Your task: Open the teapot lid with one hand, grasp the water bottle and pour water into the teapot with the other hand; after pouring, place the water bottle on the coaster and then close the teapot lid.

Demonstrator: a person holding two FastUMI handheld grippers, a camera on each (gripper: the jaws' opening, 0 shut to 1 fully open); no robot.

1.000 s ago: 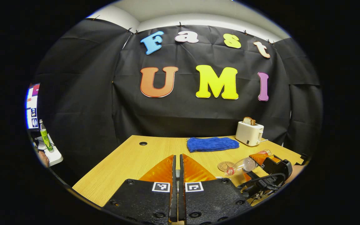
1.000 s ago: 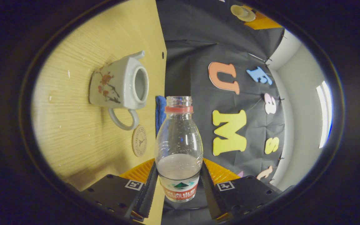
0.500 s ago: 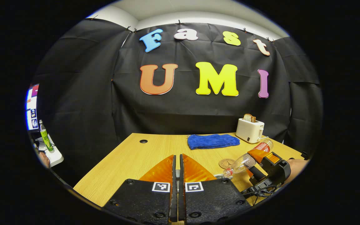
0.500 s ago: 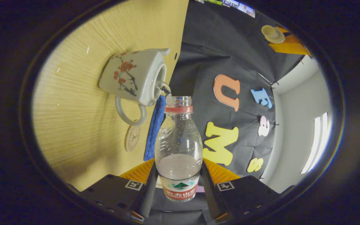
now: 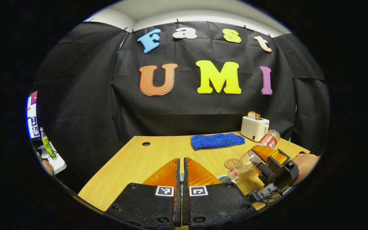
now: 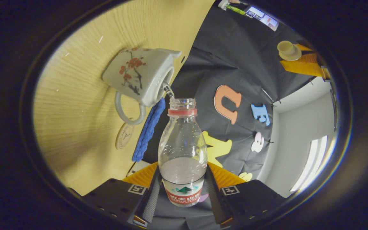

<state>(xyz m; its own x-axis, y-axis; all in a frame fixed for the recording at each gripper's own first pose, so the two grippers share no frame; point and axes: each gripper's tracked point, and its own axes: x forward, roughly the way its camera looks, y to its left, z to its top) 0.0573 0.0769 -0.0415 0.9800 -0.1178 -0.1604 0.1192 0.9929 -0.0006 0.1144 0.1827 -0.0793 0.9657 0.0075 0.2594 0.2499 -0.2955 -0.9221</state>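
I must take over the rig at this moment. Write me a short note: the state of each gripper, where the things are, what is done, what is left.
Right gripper: shut on the water bottle, tipped, mouth at the teapot opening, thin stream running.
Left gripper: jaws shut, holding the teapot lid up and aside.
Coaster: on the table, beside the teapot.
Done: lid off, bottle grasped, pouring begun.
Left: finish pouring, stand bottle on coaster, close lid.

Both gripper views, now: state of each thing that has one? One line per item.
teapot: lid off, mouth open, taking water.
water bottle: uncapped, tipped, thin stream running into the teapot.
teapot lid: off the pot, held up by the left gripper.
coaster: bare, flat on the table.
right gripper: shut on the water bottle.
left gripper: shut.
toaster: bread standing up out of the slot.
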